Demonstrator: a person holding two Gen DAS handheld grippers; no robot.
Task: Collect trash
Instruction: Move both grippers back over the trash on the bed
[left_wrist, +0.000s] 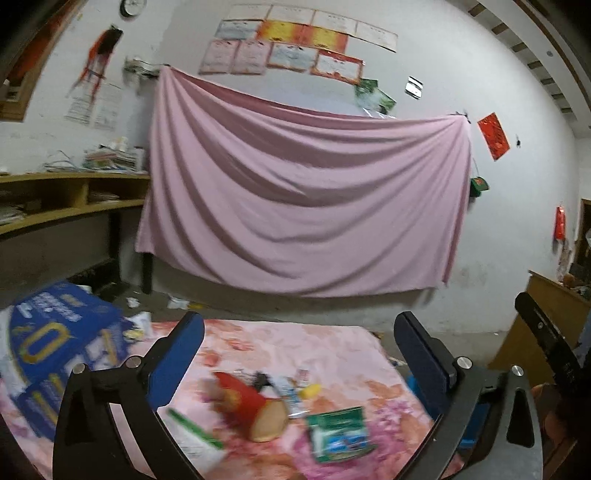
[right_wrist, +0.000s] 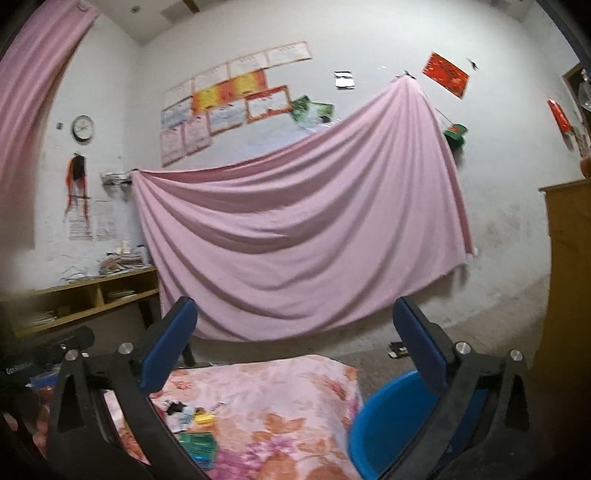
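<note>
In the left wrist view, the left gripper is held spread and empty above the floral cloth, on which the trash is scattered: a red paper cup lying on its side, a green packet just beside it and small wrappers behind. The height probably serves for choosing a piece.

In the right wrist view, the right gripper is likewise spread and empty. A blue bin is seen beside the cloth's edge, presumably placed there to receive the trash.
</note>
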